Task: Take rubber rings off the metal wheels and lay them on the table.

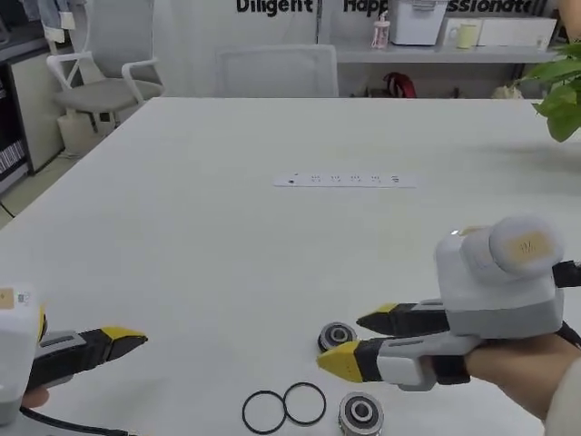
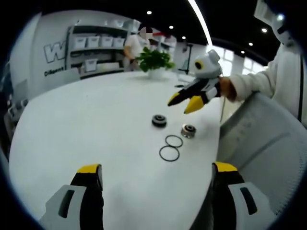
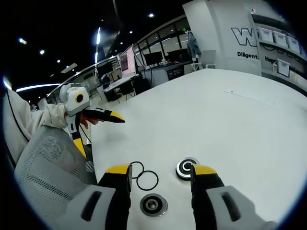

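Rubber rings (image 1: 284, 407), two of them, lie side by side on the table (image 1: 227, 236) in the head view, near two metal wheels (image 1: 360, 412). Left gripper view: the left gripper (image 2: 157, 168) gapes wide, holding nothing. Right gripper view: the right gripper (image 3: 161, 169) stands parted and empty. The dark-rimmed wheel (image 3: 187, 167) by its jaw probably wears a ring, so one likely remains.

Opposed gripper views, head above, share wheels (image 1: 360, 411)
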